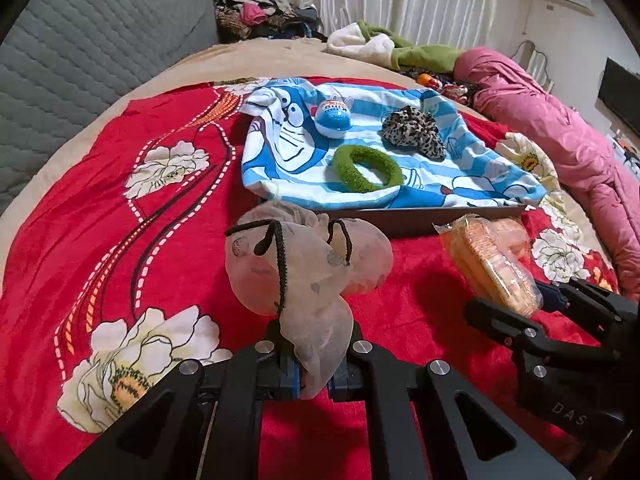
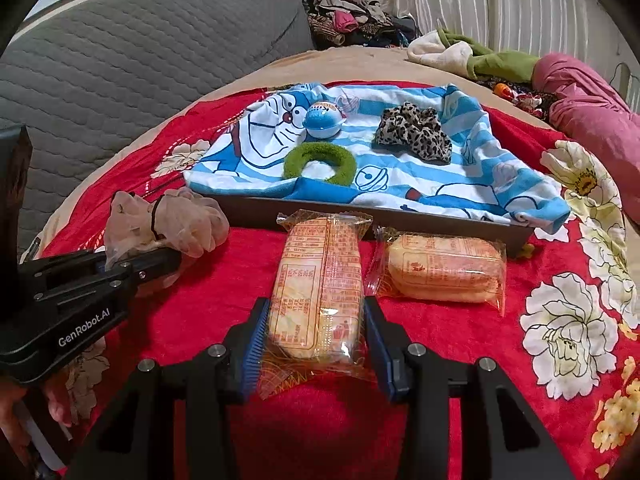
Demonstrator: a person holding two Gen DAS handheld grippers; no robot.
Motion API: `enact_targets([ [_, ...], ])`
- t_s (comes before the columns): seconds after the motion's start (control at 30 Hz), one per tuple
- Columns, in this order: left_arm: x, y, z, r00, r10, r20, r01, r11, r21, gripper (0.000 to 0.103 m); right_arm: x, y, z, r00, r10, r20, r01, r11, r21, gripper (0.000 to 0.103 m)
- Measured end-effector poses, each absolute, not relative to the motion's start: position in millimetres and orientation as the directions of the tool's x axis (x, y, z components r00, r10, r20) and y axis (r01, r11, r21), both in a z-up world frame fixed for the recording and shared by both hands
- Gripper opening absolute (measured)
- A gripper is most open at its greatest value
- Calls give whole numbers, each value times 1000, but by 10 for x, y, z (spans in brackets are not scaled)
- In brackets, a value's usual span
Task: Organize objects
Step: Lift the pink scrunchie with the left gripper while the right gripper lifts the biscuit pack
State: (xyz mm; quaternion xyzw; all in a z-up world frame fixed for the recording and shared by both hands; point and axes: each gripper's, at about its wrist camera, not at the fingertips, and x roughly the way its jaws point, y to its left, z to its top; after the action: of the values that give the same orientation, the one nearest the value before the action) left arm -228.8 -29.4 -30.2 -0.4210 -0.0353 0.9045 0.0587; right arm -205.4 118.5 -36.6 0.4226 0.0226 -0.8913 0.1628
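My left gripper is shut on a sheer beige scrunchie with a black cord, held just above the red blanket; it also shows in the right wrist view. My right gripper is shut on a wrapped orange snack cake, its blue pads against both sides. A second snack cake lies to its right. A dark tray lined with a blue cartoon towel holds a green hair ring, a leopard scrunchie and a blue round case.
A red flowered blanket covers the bed. A grey quilted headboard stands at left. A pink duvet lies at right; green and white clothes and a clothes pile lie beyond the tray.
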Motion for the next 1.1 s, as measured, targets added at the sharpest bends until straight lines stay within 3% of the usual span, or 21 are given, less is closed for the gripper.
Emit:
enact_targets([
  [1.1, -1439, -194, 45, -680, 133, -721, -99, -991, -90, 8, -1364, 1304, 120, -651, -271, -709, 323, -944, 64, 46],
])
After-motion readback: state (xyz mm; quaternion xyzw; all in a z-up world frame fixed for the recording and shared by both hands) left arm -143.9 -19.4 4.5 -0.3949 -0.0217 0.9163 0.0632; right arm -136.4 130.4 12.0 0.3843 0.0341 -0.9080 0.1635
